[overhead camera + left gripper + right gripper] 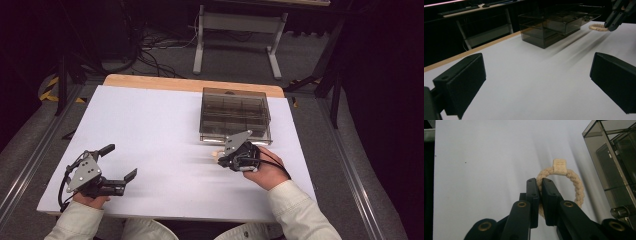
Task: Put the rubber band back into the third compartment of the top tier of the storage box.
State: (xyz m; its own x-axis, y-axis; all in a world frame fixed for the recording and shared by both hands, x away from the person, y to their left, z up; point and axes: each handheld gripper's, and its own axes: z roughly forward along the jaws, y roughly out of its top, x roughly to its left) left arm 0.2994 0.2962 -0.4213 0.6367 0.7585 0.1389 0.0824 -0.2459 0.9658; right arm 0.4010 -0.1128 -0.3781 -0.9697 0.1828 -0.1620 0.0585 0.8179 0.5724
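While clamped in the right gripper (540, 202), the braided rope ring (571, 182) hangs just in front of the smoky plastic drawer box (234, 115), near its front edge. Left of the box, white tabletop (150, 130) lies bare; left gripper (119, 162) gapes open.

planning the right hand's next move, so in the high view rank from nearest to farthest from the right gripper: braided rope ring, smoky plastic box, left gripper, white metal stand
1. Beige braided rope ring, pinched in the right gripper jaws.
2. Smoky clear plastic box, just behind.
3. Left gripper, across the white table's near left.
4. White metal stand, on the floor beyond.
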